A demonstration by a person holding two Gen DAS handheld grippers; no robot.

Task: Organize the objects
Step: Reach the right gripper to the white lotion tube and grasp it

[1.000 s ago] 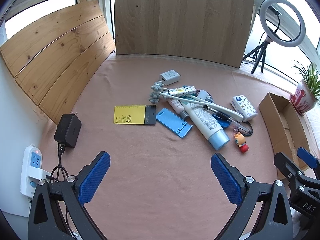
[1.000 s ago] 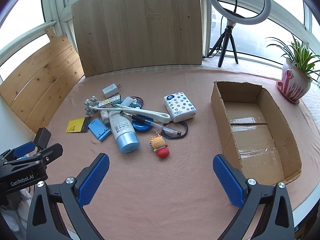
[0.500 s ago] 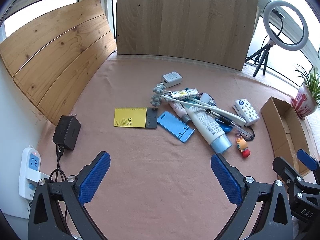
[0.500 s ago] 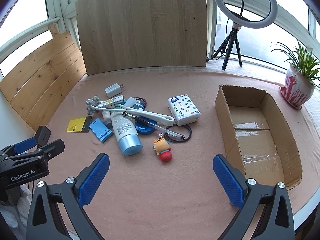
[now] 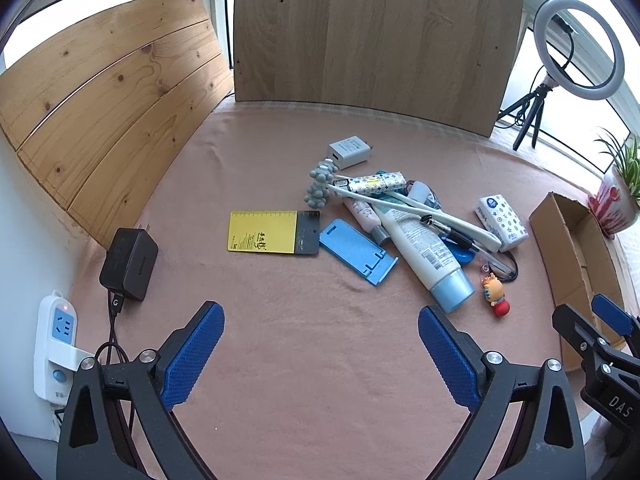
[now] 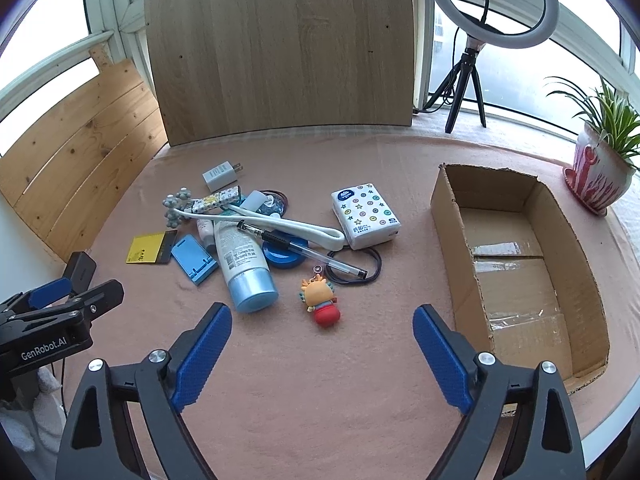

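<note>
We held our right gripper [image 6: 322,350] above bare cloth, its jaws closing with nothing between them yet. The cartoon keychain figure [image 6: 320,300] lay just ahead of it, long axis running toward us, red base nearest. Our left gripper [image 5: 320,344] hung spread and empty, farther from the pile, so we judged the right hand the nearer. The empty cardboard box [image 6: 452,240] sat to the right of the heap. Everything rested on a pink tablecloth [image 6: 320,400], backed by wooden boards [image 6: 280,52] and windows.
</note>
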